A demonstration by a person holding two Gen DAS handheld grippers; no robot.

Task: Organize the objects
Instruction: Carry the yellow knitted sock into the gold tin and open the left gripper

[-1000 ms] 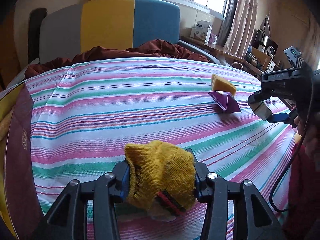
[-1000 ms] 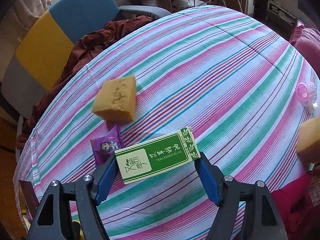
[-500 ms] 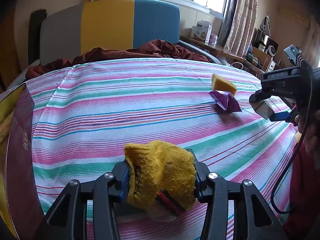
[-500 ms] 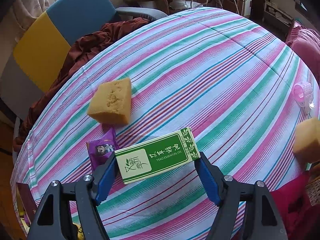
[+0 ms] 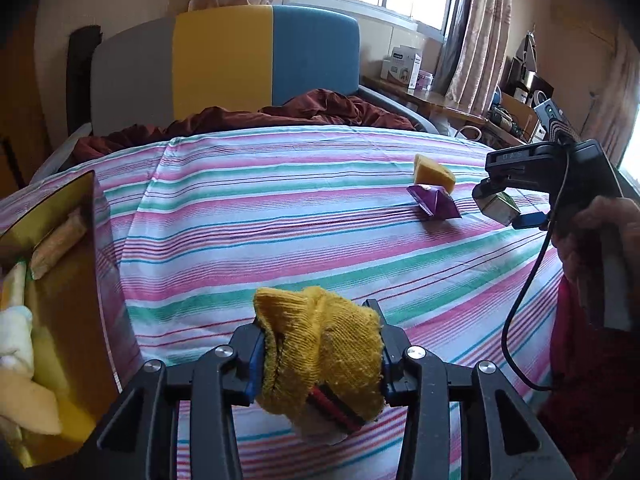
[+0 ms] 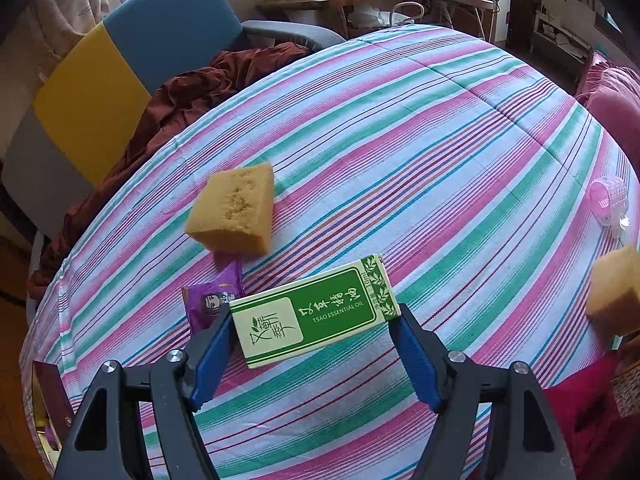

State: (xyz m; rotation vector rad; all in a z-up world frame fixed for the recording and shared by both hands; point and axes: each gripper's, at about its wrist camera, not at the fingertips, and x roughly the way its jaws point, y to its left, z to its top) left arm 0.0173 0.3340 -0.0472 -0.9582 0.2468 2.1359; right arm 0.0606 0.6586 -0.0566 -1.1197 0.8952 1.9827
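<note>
My left gripper (image 5: 320, 354) is shut on a yellow knit sock (image 5: 320, 356) and holds it above the striped bedcover (image 5: 280, 224). My right gripper (image 6: 314, 334) is shut on a green essential oil box (image 6: 316, 312), held above the cover; it also shows in the left wrist view (image 5: 500, 206) at the right. A yellow sponge (image 6: 234, 210) and a purple snack packet (image 6: 214, 300) lie on the cover just beyond the box; they also show in the left wrist view, sponge (image 5: 432, 172), packet (image 5: 434, 202).
A gold-lined box (image 5: 60, 256) with pale soft items stands at the left edge. A second sponge (image 6: 616, 290) and a pink hair roller (image 6: 608, 200) lie at the right. A dark red blanket (image 5: 260, 114) and a colour-block headboard (image 5: 224, 56) are behind.
The left view has shifted so the gold-lined box at the left shows more. The right gripper has drifted slightly with the box; sponge and packet sit closer in its view.
</note>
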